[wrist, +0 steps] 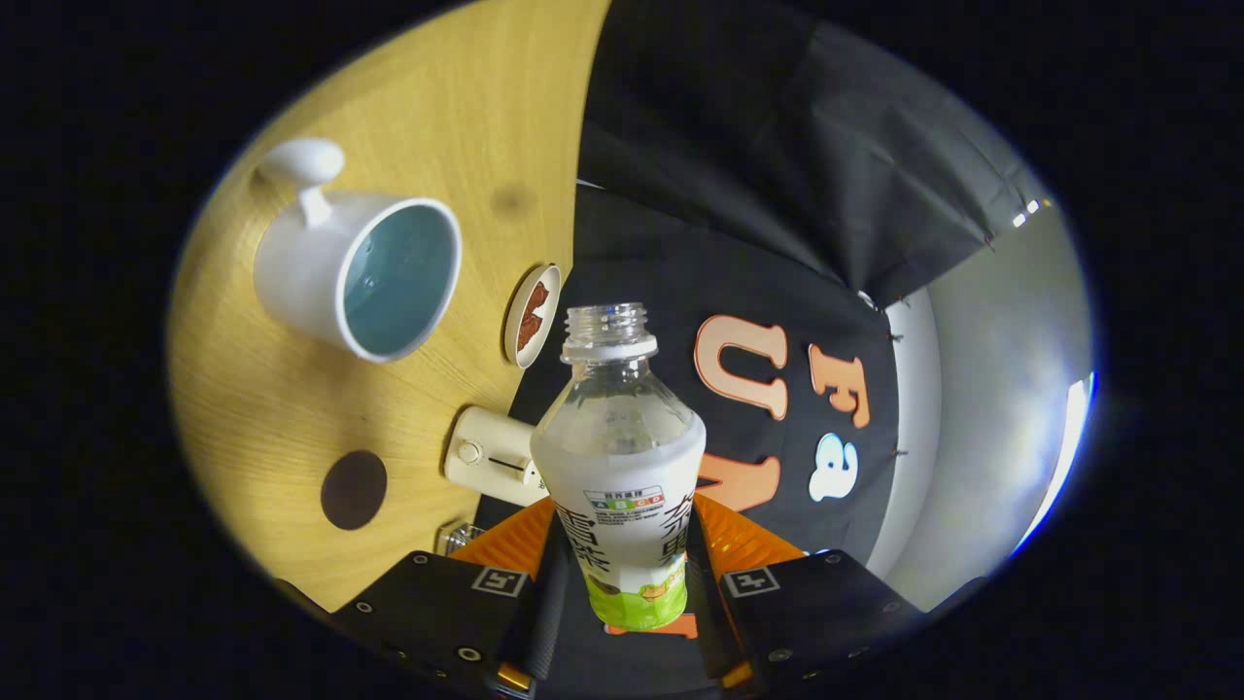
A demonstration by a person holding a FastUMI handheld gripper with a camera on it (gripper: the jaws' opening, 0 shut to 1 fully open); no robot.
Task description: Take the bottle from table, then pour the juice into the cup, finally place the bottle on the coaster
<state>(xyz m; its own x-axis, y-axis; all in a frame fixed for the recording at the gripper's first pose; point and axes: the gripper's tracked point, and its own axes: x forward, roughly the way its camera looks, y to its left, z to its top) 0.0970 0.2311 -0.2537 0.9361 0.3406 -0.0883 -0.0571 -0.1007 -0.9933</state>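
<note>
My gripper is shut on a clear plastic bottle; one finger presses on each side of its labelled lower half. The bottle has no cap, and its open mouth points straight ahead of the fingers. Pale cloudy juice shows inside, below the shoulder. The whole view is rolled, so the wooden table stands to the left of the bottle. On it sits a white cup with a blue-green inside, left of the bottle's mouth and apart from it. A dark round coaster lies flat on the table, nearer to the fingers.
A small round dish with something brown in it sits by the table's edge, between the cup and the bottle's neck. A white box-shaped device lies at the edge just left of the bottle. Black cloth hangs beyond the table.
</note>
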